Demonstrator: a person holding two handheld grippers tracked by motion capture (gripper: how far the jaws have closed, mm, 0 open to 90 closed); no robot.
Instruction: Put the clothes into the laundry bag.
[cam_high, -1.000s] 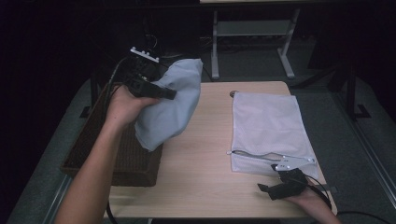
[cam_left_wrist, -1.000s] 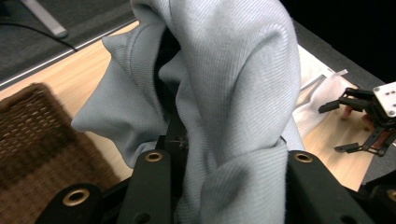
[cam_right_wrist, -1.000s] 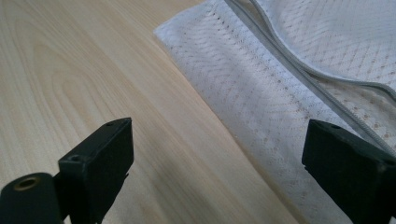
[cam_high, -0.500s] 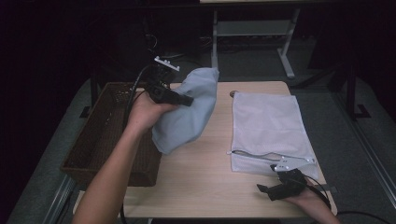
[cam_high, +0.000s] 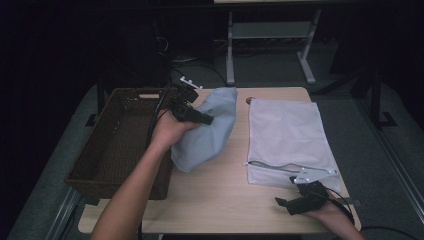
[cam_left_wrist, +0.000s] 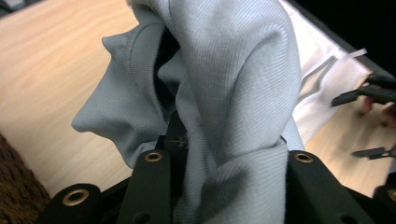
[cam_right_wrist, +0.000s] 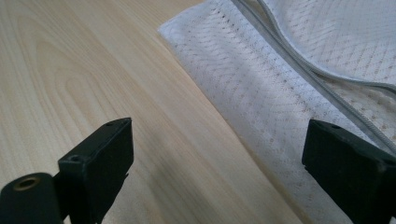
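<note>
Grey garment (cam_high: 207, 127) hangs bunched in L gripper (cam_high: 192, 114), jaws clamped on it, over table's (cam_high: 215, 200) left half beside wicker basket (cam_high: 117, 145). R gripper (cam_high: 300, 200) sits w/ jaws wide, nothing between, at near right corner by mesh bag (cam_high: 287, 135).

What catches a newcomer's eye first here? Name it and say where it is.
The pale blue garment stands out, bunched between the jaws of the left gripper and hanging over the wooden table beside the brown wicker basket. To its right a white mesh bag lies flat, with the right gripper open at its near edge.
</note>
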